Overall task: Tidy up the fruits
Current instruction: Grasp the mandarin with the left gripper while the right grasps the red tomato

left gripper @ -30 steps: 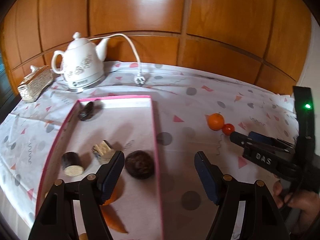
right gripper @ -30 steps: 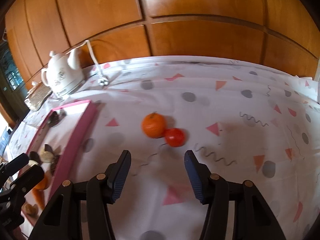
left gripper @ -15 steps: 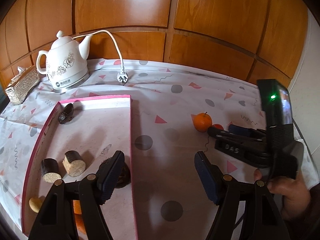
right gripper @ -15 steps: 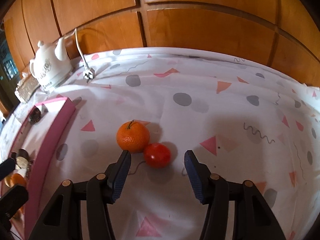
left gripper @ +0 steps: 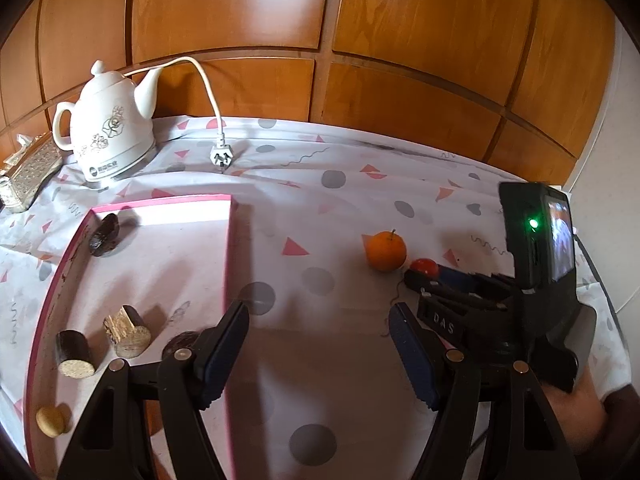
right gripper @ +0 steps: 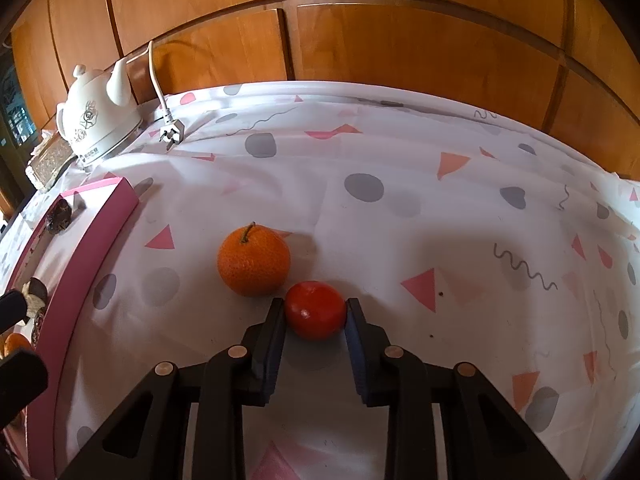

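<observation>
Right hand-held gripper (right gripper: 315,312), newly around tomato (right gripper: 316,315)

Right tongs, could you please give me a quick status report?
Right tongs just closed on the tomato, still on the cloth. Left tongs open, empty. Orange close beside the tomato, near the left pad.

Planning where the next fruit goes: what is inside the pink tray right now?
Inside the pink tray: a dark fruit at the far end, two cut log-like pieces, and a small yellowish piece. The left gripper fingers cover most of another dark round item and the near corner.
</observation>
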Action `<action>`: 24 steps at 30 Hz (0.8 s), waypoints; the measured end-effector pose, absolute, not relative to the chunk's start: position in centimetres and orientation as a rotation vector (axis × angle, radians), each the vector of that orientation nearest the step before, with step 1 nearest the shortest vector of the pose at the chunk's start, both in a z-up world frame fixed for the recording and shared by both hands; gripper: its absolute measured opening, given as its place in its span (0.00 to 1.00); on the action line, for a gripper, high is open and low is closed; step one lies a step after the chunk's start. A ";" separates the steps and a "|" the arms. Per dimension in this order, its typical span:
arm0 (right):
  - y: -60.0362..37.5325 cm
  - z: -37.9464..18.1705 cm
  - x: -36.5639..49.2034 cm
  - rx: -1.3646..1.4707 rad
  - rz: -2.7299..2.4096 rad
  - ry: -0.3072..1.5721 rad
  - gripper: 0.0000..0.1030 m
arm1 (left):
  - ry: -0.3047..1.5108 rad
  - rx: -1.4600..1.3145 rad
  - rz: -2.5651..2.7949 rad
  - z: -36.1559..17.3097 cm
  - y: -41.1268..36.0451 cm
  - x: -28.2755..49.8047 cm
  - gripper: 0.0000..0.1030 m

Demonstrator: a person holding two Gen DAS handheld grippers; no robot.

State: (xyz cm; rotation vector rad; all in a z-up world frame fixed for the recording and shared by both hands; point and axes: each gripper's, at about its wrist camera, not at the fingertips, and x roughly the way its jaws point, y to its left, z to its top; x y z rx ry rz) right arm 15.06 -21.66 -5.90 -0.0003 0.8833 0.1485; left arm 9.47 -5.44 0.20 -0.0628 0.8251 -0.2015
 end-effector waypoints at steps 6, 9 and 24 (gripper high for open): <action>-23.2 -5.8 13.9 0.044 0.096 0.878 0.28 | 0.855 -0.066 -0.221 -0.6 -6.8 10.6 0.71; -24.0 -5.9 13.3 0.060 0.068 0.871 0.28 | 0.871 -0.063 -0.229 -1.1 -7.6 11.5 0.70; -25.5 -6.1 12.3 0.080 0.006 0.854 0.28 | 0.902 -0.032 -0.278 -2.9 -11.3 16.2 0.70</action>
